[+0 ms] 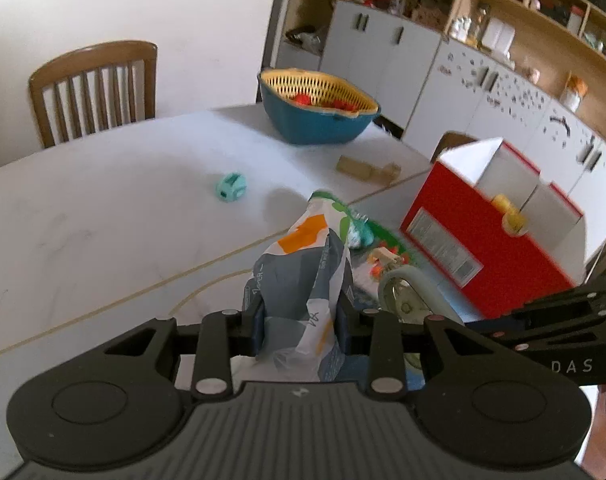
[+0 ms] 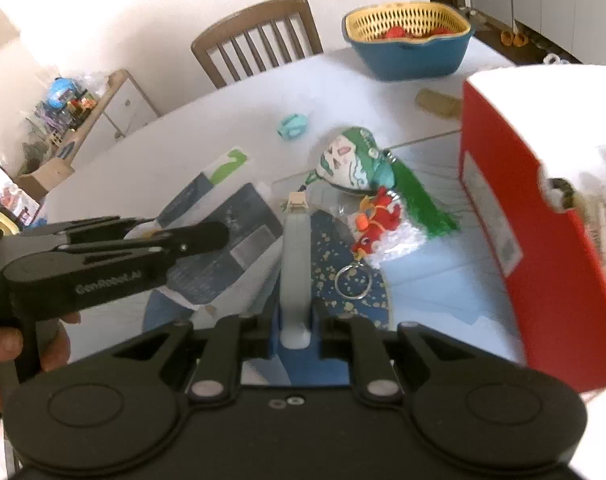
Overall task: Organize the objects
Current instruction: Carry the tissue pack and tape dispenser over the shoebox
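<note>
My left gripper (image 1: 299,320) is shut on a crumpled grey, white and orange packet (image 1: 303,264), which sticks up between its blue pads above the white table (image 1: 103,216). In the right wrist view the same gripper (image 2: 191,236) reaches in from the left with the packet (image 2: 231,224). My right gripper (image 2: 295,320) is shut on a pale grey handle (image 2: 295,264) with a tan tip, which lies over a blue gold-speckled disc (image 2: 339,272). Its black fingers (image 1: 543,320) come in from the right of the left wrist view.
An open red box (image 2: 503,208) stands at the right. A mask keychain with a green tassel (image 2: 351,160) and a red plush keychain (image 2: 377,220) lie beside it. Farther back are a teal toy (image 1: 231,188), wooden blocks (image 1: 367,170), a blue basket (image 1: 319,124) and a chair (image 1: 95,88).
</note>
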### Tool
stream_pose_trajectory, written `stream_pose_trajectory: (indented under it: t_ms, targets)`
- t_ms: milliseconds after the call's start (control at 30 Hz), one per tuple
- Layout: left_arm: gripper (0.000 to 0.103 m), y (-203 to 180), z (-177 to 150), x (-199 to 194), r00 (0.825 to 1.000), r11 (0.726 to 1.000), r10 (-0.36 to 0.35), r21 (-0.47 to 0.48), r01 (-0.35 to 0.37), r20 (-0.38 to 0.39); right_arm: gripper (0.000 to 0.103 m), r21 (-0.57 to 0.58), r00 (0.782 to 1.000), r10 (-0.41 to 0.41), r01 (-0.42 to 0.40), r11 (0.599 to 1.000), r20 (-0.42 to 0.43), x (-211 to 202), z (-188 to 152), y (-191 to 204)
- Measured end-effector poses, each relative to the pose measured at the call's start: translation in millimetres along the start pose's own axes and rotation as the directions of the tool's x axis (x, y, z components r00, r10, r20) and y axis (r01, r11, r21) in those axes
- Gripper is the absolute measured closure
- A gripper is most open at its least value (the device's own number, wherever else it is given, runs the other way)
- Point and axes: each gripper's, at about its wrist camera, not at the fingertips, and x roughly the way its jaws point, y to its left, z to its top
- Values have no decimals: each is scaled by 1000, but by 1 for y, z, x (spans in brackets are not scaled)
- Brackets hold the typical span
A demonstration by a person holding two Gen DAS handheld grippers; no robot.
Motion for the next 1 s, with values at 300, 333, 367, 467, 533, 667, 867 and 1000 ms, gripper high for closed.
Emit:
stream_pose_trajectory:
  t_ms: [300, 333, 367, 467, 533, 667, 867, 1000]
  targets:
    - [70, -37, 17, -39, 999, 999, 12, -36, -10, 42, 89, 1, 997, 26, -26, 1000, 79, -61, 9, -17]
    - [70, -42, 18, -41, 999, 999, 14, -36, -12, 44, 89, 6, 996, 28, -28, 1000, 90, -68, 10, -21]
    - [70, -48, 20, -43, 999, 999, 20, -37, -18, 47, 89, 10, 995, 27, -29, 1000, 97, -72, 12, -26]
    - [70, -68, 25, -45, 998, 999, 32, -28, -31, 45, 89, 22, 993, 27, -30, 999, 117, -88, 15, -42]
    - [70, -84, 29, -44, 999, 999, 31, -19, -30, 43, 89, 25, 992, 24, -28, 999, 126, -96, 18, -54]
    - [70, -116, 38, -40, 998, 1000, 23, 8, -23, 50, 89, 29, 990, 13, -17, 999, 140, -110, 20, -77]
    - [70, -163, 52, -22, 999, 999, 9, 30, -11, 52, 89, 26, 989, -1, -3, 1000, 149, -127, 26, -117]
    - [70, -192, 61, -7, 999, 999, 9, 50, -12, 49, 89, 21, 989, -7, 4, 1000, 151, -134, 30, -141]
